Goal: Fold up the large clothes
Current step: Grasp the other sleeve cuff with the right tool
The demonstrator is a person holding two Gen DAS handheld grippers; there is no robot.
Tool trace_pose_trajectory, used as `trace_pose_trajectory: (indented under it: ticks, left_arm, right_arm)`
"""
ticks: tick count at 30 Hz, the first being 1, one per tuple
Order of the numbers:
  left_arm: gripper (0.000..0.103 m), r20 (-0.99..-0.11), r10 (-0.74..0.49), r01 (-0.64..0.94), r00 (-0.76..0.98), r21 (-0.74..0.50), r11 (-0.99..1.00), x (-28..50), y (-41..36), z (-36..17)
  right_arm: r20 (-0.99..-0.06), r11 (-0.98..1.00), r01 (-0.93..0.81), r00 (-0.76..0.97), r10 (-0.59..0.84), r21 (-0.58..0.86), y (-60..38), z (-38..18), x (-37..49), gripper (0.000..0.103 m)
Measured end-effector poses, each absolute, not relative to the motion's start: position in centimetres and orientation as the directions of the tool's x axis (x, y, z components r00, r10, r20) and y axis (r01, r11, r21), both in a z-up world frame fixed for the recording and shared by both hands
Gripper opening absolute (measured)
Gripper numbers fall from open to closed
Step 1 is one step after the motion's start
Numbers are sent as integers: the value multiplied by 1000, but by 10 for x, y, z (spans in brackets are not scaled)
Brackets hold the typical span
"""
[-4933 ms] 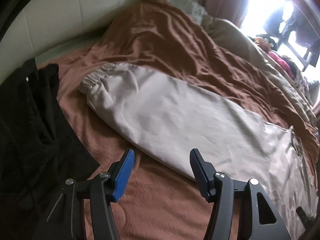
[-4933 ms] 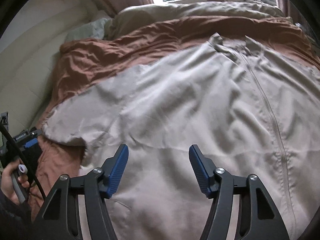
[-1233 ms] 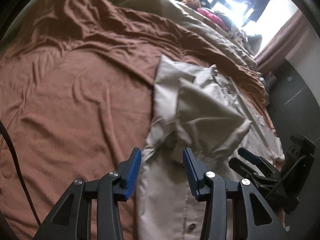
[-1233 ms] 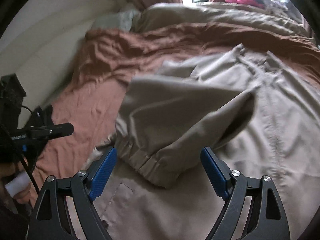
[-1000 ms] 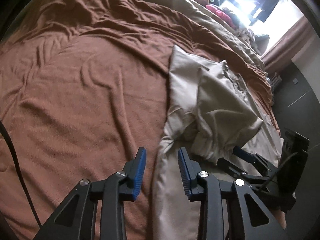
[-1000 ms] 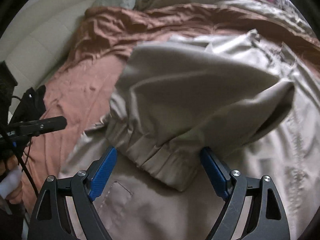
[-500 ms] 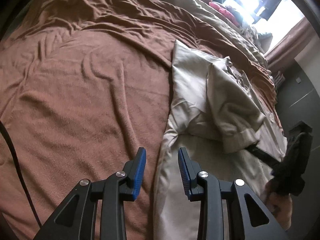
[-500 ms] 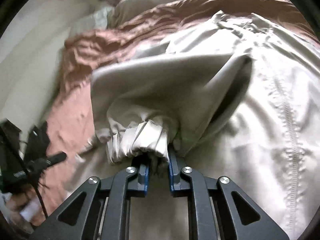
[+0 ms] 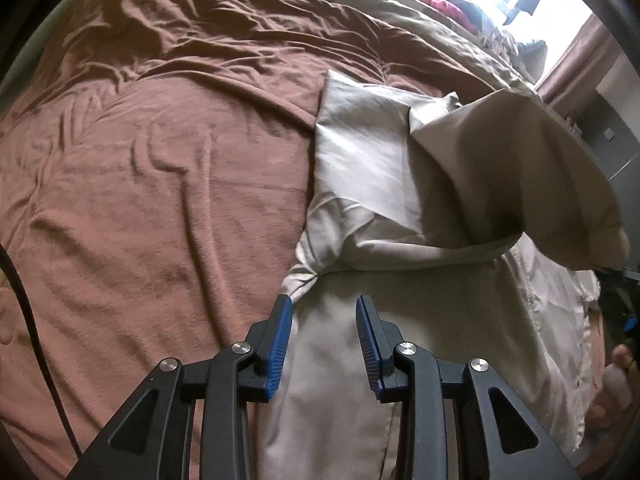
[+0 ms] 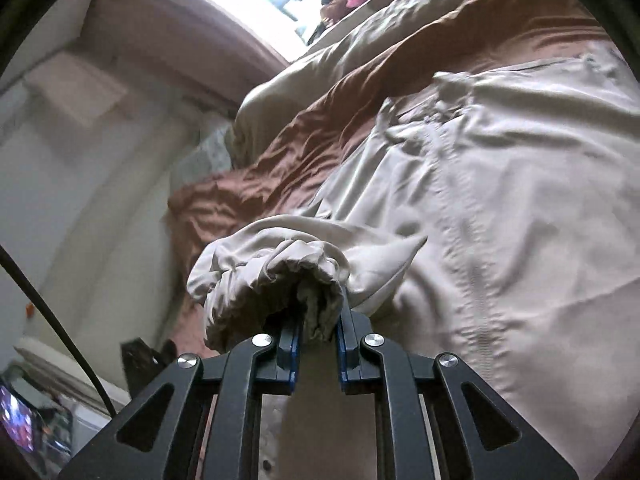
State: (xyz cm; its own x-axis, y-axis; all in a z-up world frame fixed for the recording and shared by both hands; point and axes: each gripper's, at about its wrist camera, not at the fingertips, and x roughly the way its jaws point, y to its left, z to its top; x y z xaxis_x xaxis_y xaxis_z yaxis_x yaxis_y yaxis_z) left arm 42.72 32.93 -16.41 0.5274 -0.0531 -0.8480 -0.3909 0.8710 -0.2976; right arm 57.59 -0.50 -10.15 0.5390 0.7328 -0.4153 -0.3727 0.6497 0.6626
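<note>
Right now the right tool (image 10: 317, 334) pinches the gathered cuff (image 10: 288, 276) of the jacket (image 9: 360, 208) sleeve and holds it up. Close by, the left tool (image 9: 323, 330) is partly open over the jacket's edge, with nothing in it. Farther off, the jacket lies on the brown bed (image 9: 140, 180). It looks soft, light and floppy, so cuffs and hems are good spots to grab. No words can be read.

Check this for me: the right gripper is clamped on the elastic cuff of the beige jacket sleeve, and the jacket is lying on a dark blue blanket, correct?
Not quite. The blanket is rust brown, not dark blue, as the left wrist view shows plainly. The rest holds: in the right wrist view the right gripper is clamped on the gathered elastic cuff of the beige jacket.
</note>
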Motion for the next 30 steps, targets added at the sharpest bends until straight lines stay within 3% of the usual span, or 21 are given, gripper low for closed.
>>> trace_pose_trajectory:
  ticks: [8,17,18,19,20,21,24,28,29,30]
  left_arm:
    - [35,-871,2,-414,492,-232,880,453,318,-174]
    - [35,-881,36,-427,471,-192,884,464,314,-177]
    - [35,-882,37,-426,470,-190,885,464,313,-176]
    - [35,-882,38,-423,469,-186,887,464,313,-175]
    - [35,-882,41,-420,469,-182,889,464,312,-174]
    - [35,-883,48,-417,467,-171,893,463,312,-174]
    - [35,-884,56,-418,464,-162,894,461,313,-174]
    - [35,-881,57,-418,469,-165,893,457,314,-176]
    - [35,-881,60,-419,468,-162,893,457,315,-177]
    - [35,-882,63,-420,468,-159,894,458,315,-178]
  right_arm:
    - [-399,617,-162,633,664,770,-83,-120,568,11]
    - [-443,556,56,672,593,829,-137,-144,586,20]
    - [-447,562,63,681,580,825,-141,-142,585,39]
    - [-447,565,68,691,568,822,-145,-139,582,73]
    - [-439,561,68,702,561,825,-148,-135,577,85]
    - [-428,555,63,711,558,830,-150,-132,573,86]
    - [-431,560,58,705,562,826,-153,-129,566,86]
    - [-510,576,143,664,547,805,-161,-154,567,85]
    - [-514,570,146,647,563,809,-160,-160,570,81]
    - [-518,561,146,618,591,815,-155,-169,578,62]
